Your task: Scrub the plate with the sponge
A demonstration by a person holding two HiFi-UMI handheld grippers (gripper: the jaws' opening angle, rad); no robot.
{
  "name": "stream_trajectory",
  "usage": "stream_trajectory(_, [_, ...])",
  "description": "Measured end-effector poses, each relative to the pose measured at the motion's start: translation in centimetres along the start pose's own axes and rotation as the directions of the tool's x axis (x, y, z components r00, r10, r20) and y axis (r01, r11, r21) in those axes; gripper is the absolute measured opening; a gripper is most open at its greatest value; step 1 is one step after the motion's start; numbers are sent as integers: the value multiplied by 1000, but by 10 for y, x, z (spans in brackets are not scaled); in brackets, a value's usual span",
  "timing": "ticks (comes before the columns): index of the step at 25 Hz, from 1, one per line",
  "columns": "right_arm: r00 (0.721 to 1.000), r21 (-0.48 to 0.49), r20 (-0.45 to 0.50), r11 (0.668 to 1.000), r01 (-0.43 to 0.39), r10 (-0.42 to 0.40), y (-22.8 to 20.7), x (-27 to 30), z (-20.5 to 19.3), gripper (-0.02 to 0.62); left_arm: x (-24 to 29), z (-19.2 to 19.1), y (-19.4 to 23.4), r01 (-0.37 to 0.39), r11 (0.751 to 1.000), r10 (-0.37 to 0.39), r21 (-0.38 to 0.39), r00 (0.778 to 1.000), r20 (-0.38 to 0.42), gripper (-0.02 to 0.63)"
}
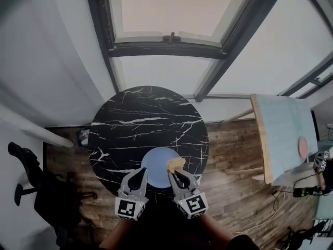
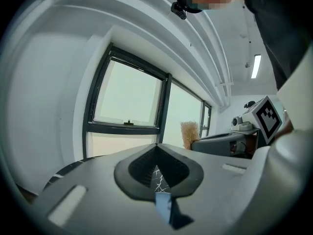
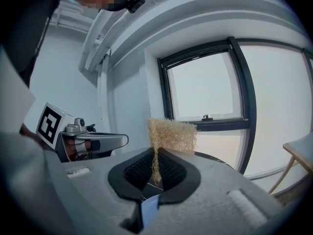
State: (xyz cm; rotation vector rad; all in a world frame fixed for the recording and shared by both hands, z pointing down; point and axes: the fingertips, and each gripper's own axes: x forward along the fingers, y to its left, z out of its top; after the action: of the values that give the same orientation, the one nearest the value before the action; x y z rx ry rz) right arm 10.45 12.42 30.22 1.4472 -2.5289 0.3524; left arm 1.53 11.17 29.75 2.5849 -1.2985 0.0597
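Note:
A light blue plate (image 1: 156,166) lies at the near edge of the round black marble table (image 1: 140,119). My right gripper (image 1: 175,174) is shut on a tan fibrous sponge (image 1: 175,163), which hangs over the plate's right side. In the right gripper view the sponge (image 3: 172,135) stands up from the closed right gripper (image 3: 155,153). My left gripper (image 1: 139,173) is shut with nothing visible between its tips, which sit at the plate's left rim. In the left gripper view the closed left gripper (image 2: 156,148) points toward the window, with the sponge (image 2: 189,132) off to its right.
A pale table (image 1: 283,134) with a pink disc (image 1: 303,147) on it stands at the right. A black office chair (image 1: 36,186) is at the left on the wooden floor. Behind the round table are the wall and a dark-framed window (image 1: 166,40).

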Motion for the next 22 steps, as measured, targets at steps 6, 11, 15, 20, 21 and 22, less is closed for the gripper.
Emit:
stream_trajectory(6, [1000, -11, 26, 1000, -11, 11, 1, -3, 5, 20, 1, -1, -1, 12, 1000, -11, -18, 1000, 19, 2])
stream_trajectory(11, [999, -8, 26, 1000, -20, 20, 4, -3, 2, 20, 1, 7, -2, 12, 1000, -12, -1, 999, 32, 2])
stream_trajectory(15, [1000, 3, 14, 1000, -12, 12, 3, -3, 0, 20, 1, 2, -2, 19, 1000, -19, -2, 999, 30, 2])
stream_trajectory(20, [1000, 6, 13, 1000, -8, 8, 1, -2, -1, 20, 2, 5, -1, 12, 1000, -12, -10, 1000, 26, 2])
stream_trajectory(21, [1000, 7, 9, 1000, -4, 4, 1, -2, 0, 20, 2, 5, -1, 13, 1000, -13, -10, 1000, 24, 2])
stream_trajectory(22, [1000, 5, 5, 1000, 2, -2, 1, -2, 2, 20, 2, 6, -1, 15, 1000, -15, -8, 1000, 22, 2])
